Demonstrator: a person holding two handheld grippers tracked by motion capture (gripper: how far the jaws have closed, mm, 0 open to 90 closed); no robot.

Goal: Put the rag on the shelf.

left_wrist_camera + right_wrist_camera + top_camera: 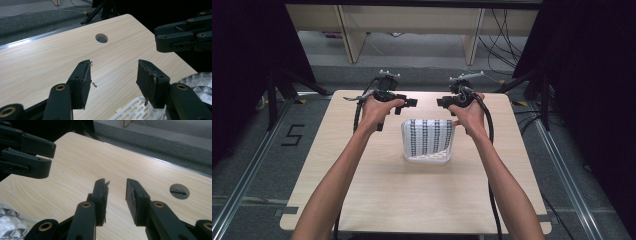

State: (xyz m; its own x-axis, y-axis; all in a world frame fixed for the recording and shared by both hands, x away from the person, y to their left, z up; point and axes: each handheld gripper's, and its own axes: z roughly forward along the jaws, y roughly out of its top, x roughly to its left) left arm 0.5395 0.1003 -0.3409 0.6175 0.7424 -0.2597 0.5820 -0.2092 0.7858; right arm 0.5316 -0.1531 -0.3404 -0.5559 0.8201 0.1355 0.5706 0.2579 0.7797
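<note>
A white slotted basket sits at the table centre, covered by a folded white cloth with rows of dark pattern. Left gripper: jaws apart, nothing between them. Right gripper: jaws apart, empty. The cloth hides the basket interior; both gripper views crop the cloth at the frame edge.

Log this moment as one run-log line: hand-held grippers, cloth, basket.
left hand-held gripper: open, empty | right hand-held gripper: open, empty | patterned cloth: draped over white basket | both beyond basket
</note>
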